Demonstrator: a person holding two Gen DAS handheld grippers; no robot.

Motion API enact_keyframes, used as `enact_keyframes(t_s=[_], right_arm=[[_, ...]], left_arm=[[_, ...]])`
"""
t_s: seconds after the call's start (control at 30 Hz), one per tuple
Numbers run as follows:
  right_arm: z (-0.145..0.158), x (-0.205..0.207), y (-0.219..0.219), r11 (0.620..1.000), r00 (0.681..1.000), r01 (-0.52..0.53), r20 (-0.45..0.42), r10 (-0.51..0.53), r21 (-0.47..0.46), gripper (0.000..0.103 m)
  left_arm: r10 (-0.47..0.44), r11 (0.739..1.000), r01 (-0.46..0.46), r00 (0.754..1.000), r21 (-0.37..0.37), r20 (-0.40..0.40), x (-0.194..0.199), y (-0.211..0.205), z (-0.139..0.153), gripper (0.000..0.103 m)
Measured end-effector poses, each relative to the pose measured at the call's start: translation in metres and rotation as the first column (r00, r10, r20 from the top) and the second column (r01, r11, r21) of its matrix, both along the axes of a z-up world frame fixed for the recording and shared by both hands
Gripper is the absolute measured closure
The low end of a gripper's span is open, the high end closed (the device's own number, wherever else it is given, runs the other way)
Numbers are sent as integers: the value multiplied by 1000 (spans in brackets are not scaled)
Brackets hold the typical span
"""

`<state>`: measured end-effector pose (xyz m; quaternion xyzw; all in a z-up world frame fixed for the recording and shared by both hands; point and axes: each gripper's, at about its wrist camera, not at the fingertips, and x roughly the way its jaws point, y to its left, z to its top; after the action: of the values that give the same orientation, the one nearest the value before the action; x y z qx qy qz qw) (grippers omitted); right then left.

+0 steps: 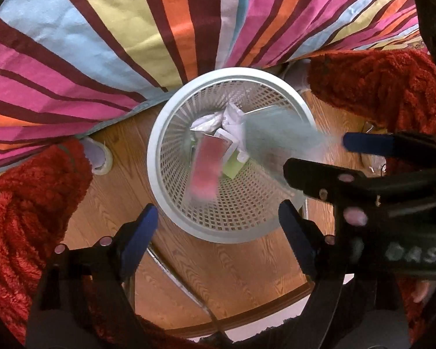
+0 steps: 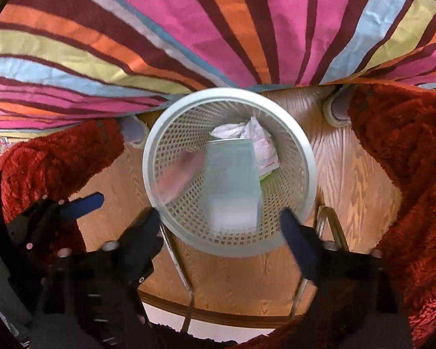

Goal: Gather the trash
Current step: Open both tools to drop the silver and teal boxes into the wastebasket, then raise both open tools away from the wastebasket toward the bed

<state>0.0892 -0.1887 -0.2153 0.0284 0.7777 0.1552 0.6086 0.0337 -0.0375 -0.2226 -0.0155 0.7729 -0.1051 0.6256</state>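
A white mesh waste basket stands on the wooden floor; it also shows in the right wrist view. Crumpled white paper and a green item lie inside. A blurred pink packet and a blurred pale teal packet are in the air over the basket; both also show in the right wrist view, pink and teal. My left gripper is open and empty above the basket's near rim. My right gripper is open and empty; it also shows in the left wrist view.
A striped multicoloured cloth hangs behind the basket. Red shaggy rug pieces lie left and right. Metal chair legs cross the wooden floor below the basket. A tape roll lies left of the basket.
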Motion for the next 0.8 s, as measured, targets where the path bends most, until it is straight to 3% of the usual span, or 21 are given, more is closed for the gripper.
enact_keyframes(t_s=[0.67, 0.8], right_arm=[[5, 1, 0, 1000, 1000, 6, 23, -6, 7, 13], [12, 1, 1, 1000, 999, 5, 49, -5, 15, 8]], left_arm=[[25, 1000, -25, 999, 16, 28, 0, 5, 6, 20], [35, 999, -36, 998, 27, 53, -1, 9, 13, 20]])
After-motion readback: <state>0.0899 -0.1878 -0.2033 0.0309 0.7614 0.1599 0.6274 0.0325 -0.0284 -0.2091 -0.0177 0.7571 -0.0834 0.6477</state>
